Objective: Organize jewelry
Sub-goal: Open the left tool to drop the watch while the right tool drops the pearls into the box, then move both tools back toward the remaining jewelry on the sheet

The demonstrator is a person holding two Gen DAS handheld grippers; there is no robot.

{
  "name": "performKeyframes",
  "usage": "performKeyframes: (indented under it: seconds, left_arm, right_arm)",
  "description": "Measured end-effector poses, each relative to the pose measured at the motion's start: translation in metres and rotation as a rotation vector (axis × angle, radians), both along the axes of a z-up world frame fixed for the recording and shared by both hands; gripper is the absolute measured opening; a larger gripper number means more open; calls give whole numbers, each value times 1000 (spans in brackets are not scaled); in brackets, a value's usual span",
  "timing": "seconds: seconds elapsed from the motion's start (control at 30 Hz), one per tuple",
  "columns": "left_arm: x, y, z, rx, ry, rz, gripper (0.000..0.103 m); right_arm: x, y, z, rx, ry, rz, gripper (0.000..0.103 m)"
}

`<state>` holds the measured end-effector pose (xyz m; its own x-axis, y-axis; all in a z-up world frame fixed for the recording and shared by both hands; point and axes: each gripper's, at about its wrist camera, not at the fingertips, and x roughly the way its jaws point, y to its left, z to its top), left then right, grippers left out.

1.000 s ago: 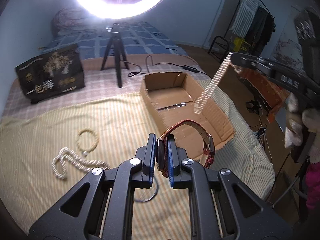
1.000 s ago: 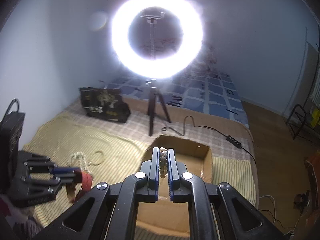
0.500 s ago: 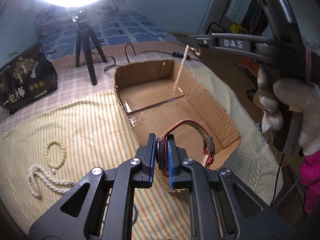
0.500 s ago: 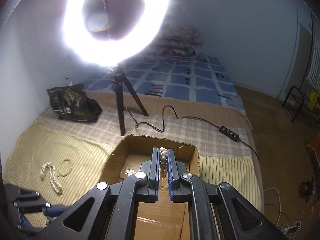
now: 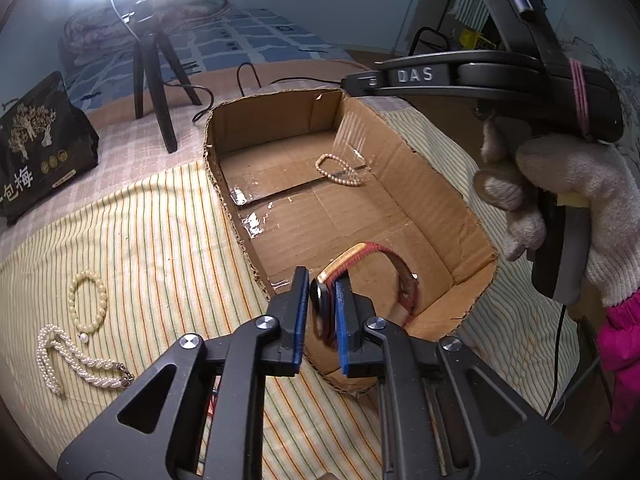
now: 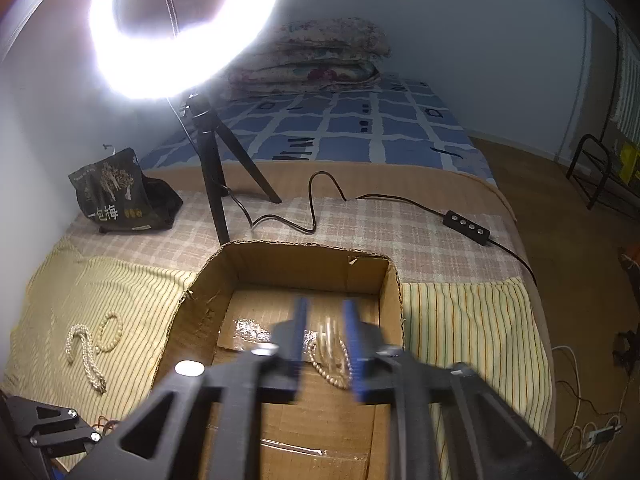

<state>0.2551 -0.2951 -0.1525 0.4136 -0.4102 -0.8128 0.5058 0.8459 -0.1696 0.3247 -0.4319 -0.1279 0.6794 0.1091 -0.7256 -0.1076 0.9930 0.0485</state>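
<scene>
The left gripper, jaws clamped on the watch, needed lowering well inside the cardboard box before release (right gripper gaped empty).

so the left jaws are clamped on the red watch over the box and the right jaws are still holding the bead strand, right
Not quite. The left gripper is clamped on the red watch over the cardboard box, but the right gripper is open: the right wrist view shows the bead strand lying on the box floor.
</scene>
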Motion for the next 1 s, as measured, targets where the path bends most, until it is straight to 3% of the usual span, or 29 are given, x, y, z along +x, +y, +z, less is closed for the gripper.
performKeyframes:
  seconds: [0.07,0.13,0.2,0.53,1.0]
  left_arm:
    - [-4,-2,3,-3,-9,-19,31]
    - [-10,-1,8,2,-39,-24,46]
    - [-15,0,12,6,-57,-26,47]
    - [-34,29,37,-9,-82,4,47]
    - [-57,107,62,-18,-150,99,47]
  right_arm:
    - [-1,0,1,15,5,-4,41]
    - [-4,0,4,14,6,-25,71]
    - [-10,-1,9,6,-24,-53,79]
    - [-36,10,34,-56,-43,-103,92]
    - [-91,51,61,-76,-109,-32,93]
